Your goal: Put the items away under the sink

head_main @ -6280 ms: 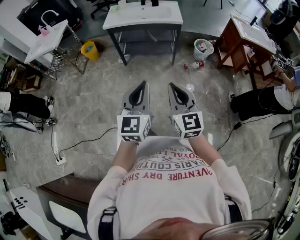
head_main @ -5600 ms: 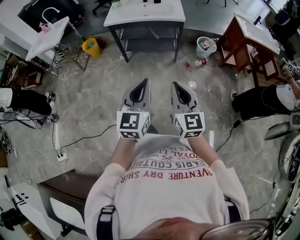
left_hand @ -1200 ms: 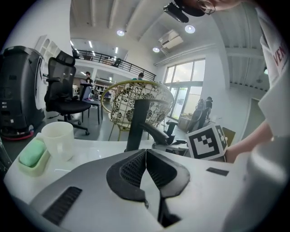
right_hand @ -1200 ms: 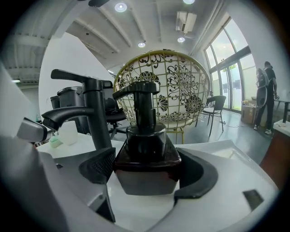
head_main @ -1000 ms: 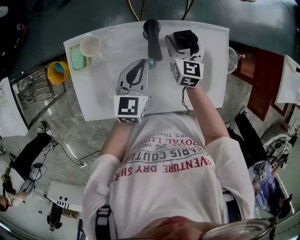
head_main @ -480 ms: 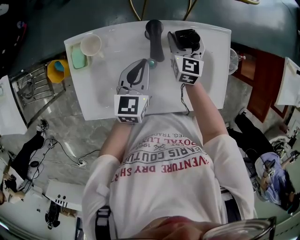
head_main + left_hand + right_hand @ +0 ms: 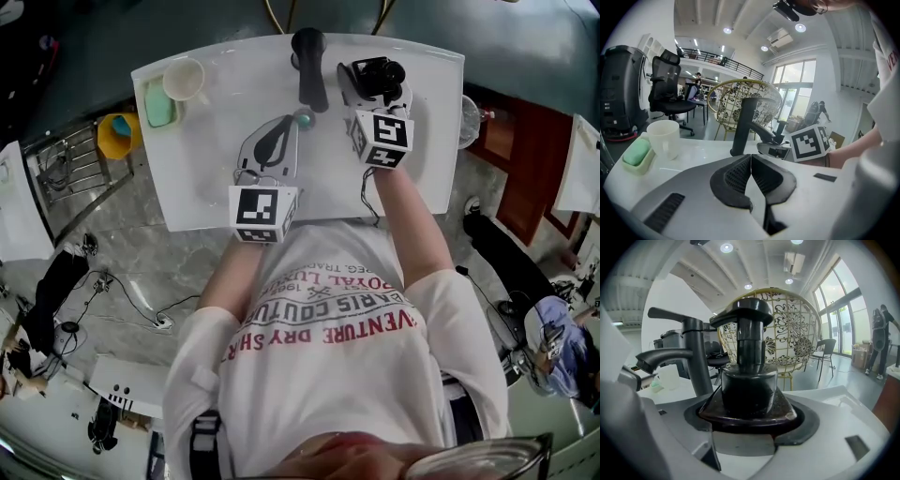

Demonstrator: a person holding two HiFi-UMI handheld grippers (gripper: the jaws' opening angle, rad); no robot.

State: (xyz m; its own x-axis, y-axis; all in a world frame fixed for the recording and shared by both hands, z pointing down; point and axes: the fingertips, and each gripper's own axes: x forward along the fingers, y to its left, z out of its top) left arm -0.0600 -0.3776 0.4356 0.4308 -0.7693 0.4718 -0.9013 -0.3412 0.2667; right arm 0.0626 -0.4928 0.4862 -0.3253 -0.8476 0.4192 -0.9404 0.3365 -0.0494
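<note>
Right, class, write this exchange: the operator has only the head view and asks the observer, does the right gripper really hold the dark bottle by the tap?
Observer: Yes; the right gripper has its jaws closed on the bottle at its brown shoulder, below the black pump.
Operator: And the left gripper?
Observer: Shut, pads touching, nothing between them.
Operator: What's behind the sink?
Observer: A yellow patterned chair.

Glossy white sink top (image 7: 216, 159), matt dark faucet (image 7: 309, 73), shiny pump bottle (image 7: 749, 390).
</note>
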